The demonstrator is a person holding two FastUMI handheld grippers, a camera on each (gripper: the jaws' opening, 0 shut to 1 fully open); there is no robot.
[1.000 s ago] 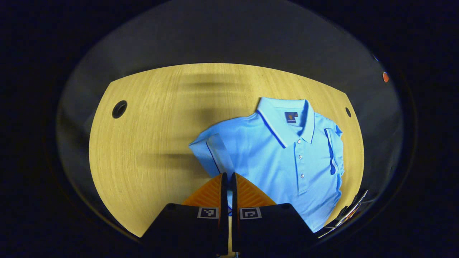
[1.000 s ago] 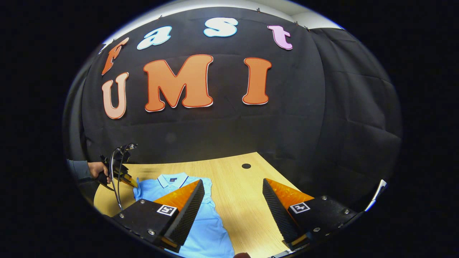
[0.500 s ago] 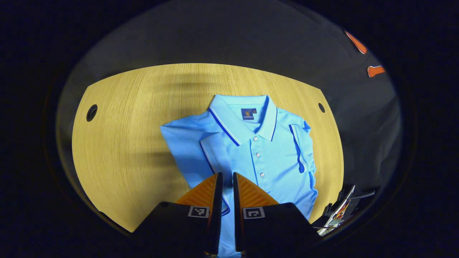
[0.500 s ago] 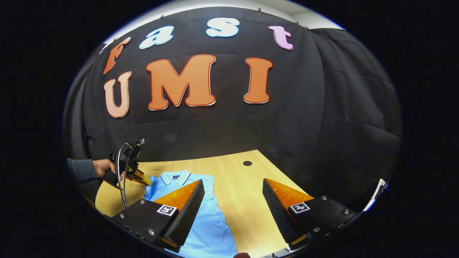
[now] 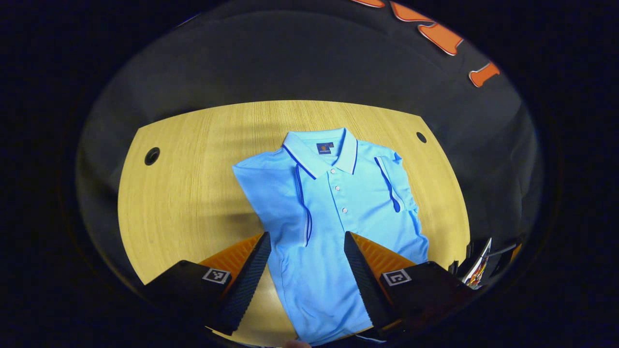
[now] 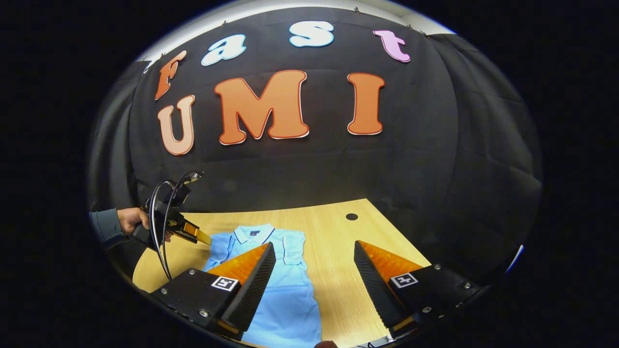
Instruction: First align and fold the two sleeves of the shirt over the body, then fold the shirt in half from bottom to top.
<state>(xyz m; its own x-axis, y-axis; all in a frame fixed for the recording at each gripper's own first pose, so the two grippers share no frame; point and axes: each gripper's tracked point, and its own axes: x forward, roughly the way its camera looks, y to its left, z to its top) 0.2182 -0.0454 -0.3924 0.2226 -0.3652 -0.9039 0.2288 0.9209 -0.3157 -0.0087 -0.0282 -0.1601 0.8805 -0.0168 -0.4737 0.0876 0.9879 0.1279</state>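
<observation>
Two fingers of the left hand-held gripper (image 5: 304,261) stand apart at six o'clock in the left gripper view, hanging over the lower body of the shirt (image 5: 333,208) with nothing between them. Beyond them the light blue shirt lies face up on the wooden counter (image 5: 193,183), collar toward twelve o'clock, both sleeves folded inward over the body. In the right gripper view the right hand-held gripper (image 6: 314,270) is spread wide, empty, above the counter, the shirt at seven o'clock under its left finger. Farther off at nine o'clock a person's hand (image 6: 129,220) holds the left hand-held gripper near the shirt's shoulder.
</observation>
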